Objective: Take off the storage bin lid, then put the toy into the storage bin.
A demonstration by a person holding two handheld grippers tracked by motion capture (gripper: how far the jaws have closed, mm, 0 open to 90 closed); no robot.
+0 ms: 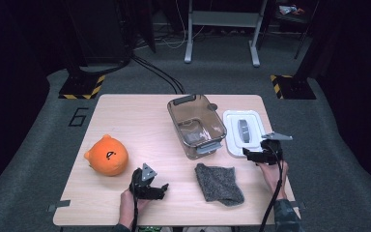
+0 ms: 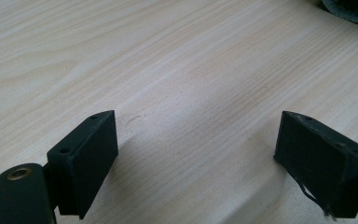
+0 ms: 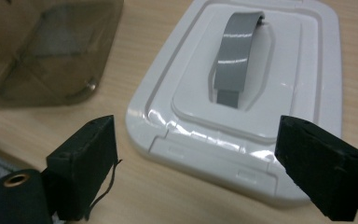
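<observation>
1. Lid [image 1: 242, 130] lay flat on the surface [image 1: 140, 121], just at 3 o'clock of the open clear bin [image 1: 195, 125]; so lid removal looked done.
2. Right hand-held gripper [image 1: 252, 154] sat at the lid's 6 o'clock edge, jaws wide, nothing between them.
3. Left hand-held gripper [image 1: 160, 189] wide, empty, over bare surface.
4. Grey cloth [image 1: 219, 183] and orange plush [image 1: 107, 155] were outside the bin; probably loading left.
</observation>
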